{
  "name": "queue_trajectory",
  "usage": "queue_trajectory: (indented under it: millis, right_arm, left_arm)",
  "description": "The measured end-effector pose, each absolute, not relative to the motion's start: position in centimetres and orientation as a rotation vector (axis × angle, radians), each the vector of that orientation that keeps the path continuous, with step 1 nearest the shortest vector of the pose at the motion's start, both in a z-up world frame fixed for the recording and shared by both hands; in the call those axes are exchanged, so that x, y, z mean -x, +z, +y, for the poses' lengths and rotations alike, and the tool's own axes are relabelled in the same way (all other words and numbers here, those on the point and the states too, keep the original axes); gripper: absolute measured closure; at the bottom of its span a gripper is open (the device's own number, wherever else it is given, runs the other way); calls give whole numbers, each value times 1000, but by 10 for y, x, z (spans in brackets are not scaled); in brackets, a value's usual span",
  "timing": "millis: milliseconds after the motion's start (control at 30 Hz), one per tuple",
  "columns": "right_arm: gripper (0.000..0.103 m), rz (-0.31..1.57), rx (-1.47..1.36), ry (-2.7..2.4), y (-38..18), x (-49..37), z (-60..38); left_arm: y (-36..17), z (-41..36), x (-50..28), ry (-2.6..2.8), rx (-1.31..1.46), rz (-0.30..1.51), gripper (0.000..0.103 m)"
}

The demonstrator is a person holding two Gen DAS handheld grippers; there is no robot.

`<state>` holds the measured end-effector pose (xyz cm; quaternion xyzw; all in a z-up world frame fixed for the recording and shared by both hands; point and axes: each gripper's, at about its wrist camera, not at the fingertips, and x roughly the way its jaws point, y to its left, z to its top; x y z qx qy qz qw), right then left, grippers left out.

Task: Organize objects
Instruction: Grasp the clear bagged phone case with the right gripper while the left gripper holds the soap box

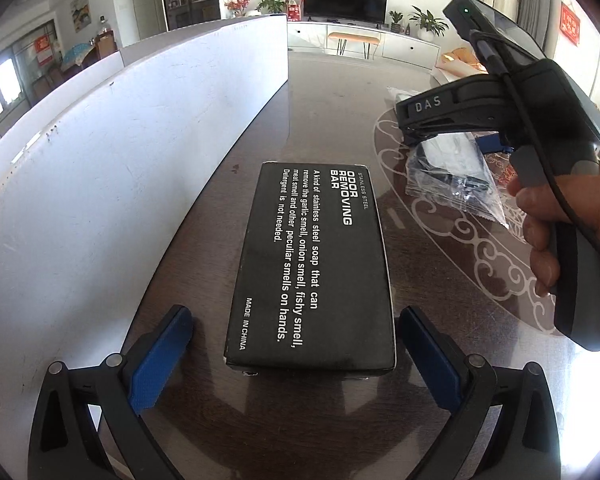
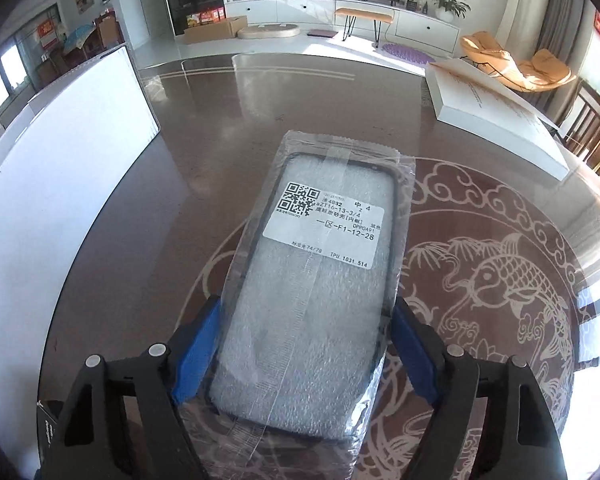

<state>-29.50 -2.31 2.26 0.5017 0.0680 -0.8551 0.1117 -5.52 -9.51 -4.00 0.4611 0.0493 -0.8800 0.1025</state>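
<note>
- Left tongs (image 1: 294, 364): jaws spread wide, gripping nothing; black soap box (image 1: 310, 266) lies flat between them, clear of both blue pads (image 1: 160, 360).
- Right tongs (image 2: 306, 354): jaws partly closed, pads touching both sides of the bagged phone case (image 2: 316, 280); a firm grip cannot be confirmed.
- Case rests on the counter (image 2: 140, 240) near its centre; white panel (image 2: 60, 184) stands along the left edge.

The odor removing bar box (image 1: 310, 268) is black with white lettering. The bagged phone case (image 2: 312, 280) is grey with a black rim and white label. The table (image 2: 260, 92) is glossy dark brown, patterned with pale fish and scrollwork. Gripper pads (image 1: 160, 356) are blue.
</note>
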Motion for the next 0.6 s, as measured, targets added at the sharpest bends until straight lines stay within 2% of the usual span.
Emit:
queue_trajectory:
  millis: [200, 600]
  right_arm:
    - [24, 216, -1418, -2508, 23, 251, 46]
    - [22, 207, -1285, -2565, 19, 98, 189]
  left_arm:
    - [-40, -95, 56, -2598, -1361, 146, 0]
    - [-40, -96, 56, -2598, -1360, 146, 0]
